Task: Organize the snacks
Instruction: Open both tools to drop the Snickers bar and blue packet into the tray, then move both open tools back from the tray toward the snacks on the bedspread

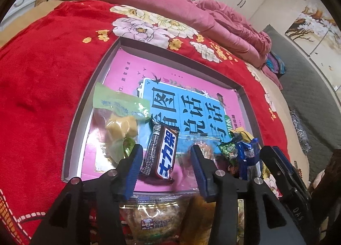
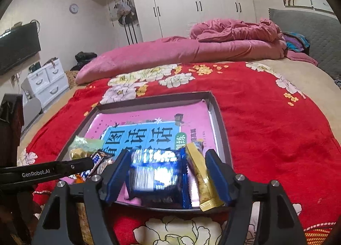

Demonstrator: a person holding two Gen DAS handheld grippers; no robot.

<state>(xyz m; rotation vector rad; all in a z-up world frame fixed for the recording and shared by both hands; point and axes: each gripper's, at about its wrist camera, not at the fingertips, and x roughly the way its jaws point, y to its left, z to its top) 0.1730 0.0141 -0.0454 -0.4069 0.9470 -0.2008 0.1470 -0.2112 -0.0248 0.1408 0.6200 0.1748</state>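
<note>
I am loading snacks into the shallow tray (image 1: 70,138) on the red flowered blanket (image 1: 38,79), and by my reading this is the letting-go step for both hands. Farthest left in the tray lies a green-topped packet (image 1: 119,117) of pale yellow pieces, its small print too fine to read. Just right of it, between the spread fingers of my left gripper (image 1: 166,159), the brown Snickers bar (image 1: 162,155) lies flat on the pink liner; the pads stand clear of it on both sides, so I hold nothing there. Its white-and-blue label carries Chinese characters. Further right sits a small heap of green, blue and yellow wrappers (image 1: 240,149) at the tray's near right corner. My right gripper (image 2: 168,176) hovers over the near edge with its jaws wide; a shiny blue packet (image 2: 157,176), blurred and unreadable, sits between them untouched by either pad, with a gold sachet (image 2: 202,179) leaning just to its right. The liner shows large dark characters on blue panels. "GenRobot.AI" is printed on my left tool's side, and below the tray's near edge a clear bag (image 1: 155,221) reads "Ximaizi". Next I should draw both hands back without dragging wrappers, then fetch that bag.
</note>
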